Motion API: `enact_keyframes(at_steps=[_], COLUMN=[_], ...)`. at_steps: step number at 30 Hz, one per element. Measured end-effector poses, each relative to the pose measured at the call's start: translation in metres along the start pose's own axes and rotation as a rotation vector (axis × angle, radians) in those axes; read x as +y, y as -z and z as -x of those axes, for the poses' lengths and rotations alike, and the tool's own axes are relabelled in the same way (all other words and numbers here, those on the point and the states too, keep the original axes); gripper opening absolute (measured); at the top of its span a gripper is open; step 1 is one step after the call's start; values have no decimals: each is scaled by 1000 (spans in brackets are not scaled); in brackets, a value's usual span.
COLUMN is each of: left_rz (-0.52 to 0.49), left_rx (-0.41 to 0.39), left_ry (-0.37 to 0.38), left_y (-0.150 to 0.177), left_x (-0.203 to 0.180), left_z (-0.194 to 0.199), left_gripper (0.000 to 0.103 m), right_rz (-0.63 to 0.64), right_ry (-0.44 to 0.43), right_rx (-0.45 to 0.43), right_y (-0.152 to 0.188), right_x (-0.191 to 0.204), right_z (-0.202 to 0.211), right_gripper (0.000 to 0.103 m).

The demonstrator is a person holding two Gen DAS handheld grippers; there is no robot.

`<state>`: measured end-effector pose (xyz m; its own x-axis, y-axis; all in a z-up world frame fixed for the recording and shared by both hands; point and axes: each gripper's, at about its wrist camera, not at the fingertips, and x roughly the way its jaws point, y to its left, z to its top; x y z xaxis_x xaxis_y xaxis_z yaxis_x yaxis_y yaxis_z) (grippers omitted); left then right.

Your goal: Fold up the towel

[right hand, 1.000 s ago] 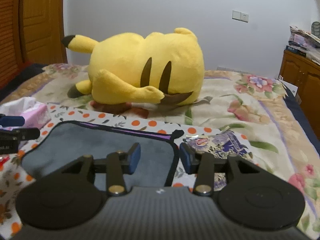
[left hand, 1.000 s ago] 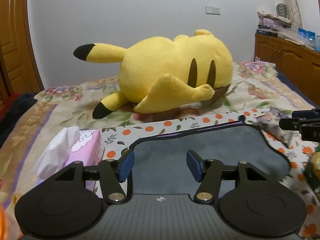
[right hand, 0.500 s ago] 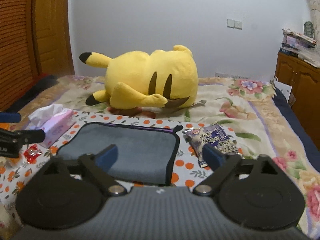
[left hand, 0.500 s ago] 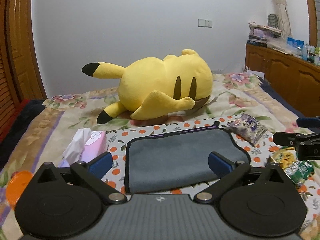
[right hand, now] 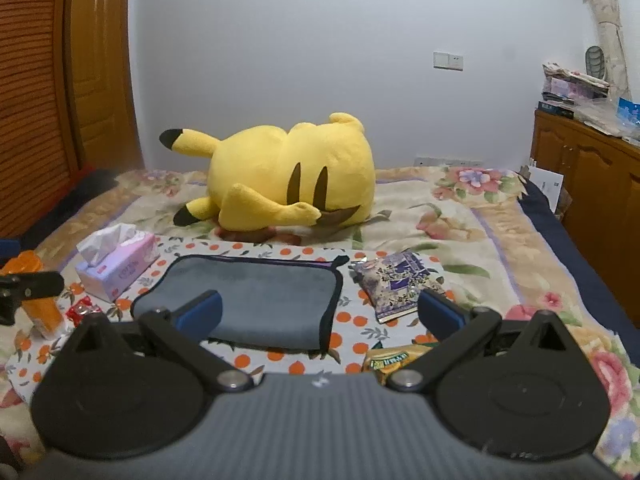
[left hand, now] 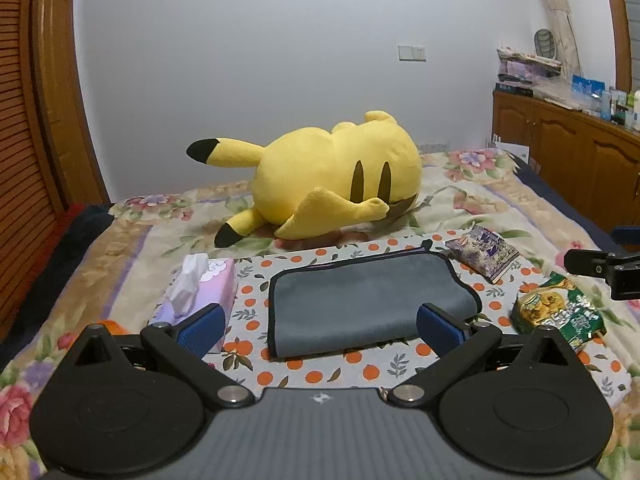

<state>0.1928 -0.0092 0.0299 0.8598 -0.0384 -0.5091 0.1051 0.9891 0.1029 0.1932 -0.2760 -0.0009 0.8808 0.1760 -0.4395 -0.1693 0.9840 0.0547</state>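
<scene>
A grey towel point(left hand: 368, 304) with a dark hem lies folded on an orange-dotted cloth point(left hand: 320, 376) on the bed; it also shows in the right wrist view point(right hand: 260, 300). My left gripper point(left hand: 320, 326) is open and empty, held back from and above the towel's near edge. My right gripper point(right hand: 318, 314) is open and empty, also back from the towel. The right gripper's tip point(left hand: 600, 266) shows at the right edge of the left wrist view. The left gripper's tip point(right hand: 32, 286) shows at the left edge of the right wrist view.
A big yellow plush toy point(left hand: 332, 188) lies behind the towel. A pink tissue box point(left hand: 200, 292) stands left of the towel. A purple snack pack point(left hand: 484, 252) and a green snack bag point(left hand: 560, 312) lie to its right. An orange bottle point(right hand: 40, 304) stands at the left. Wooden cabinets point(left hand: 580, 160) line the right wall.
Both grippers have opened wide and pulled back and up from the towel, which now lies free on the cloth. More of the bed has come into view.
</scene>
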Motion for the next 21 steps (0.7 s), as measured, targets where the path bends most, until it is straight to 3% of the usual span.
enact_keyframes(at_steps=[21], left_rz=[11], left_rx=[-27], left_ry=[-37], left_y=[9], left_x=[-2], left_z=[86], left_gripper=[103], right_rz=[5], right_ry=[-16], right_rx=[-65], right_y=[-1], right_x=[3], right_z=[83], right_gripper=[103])
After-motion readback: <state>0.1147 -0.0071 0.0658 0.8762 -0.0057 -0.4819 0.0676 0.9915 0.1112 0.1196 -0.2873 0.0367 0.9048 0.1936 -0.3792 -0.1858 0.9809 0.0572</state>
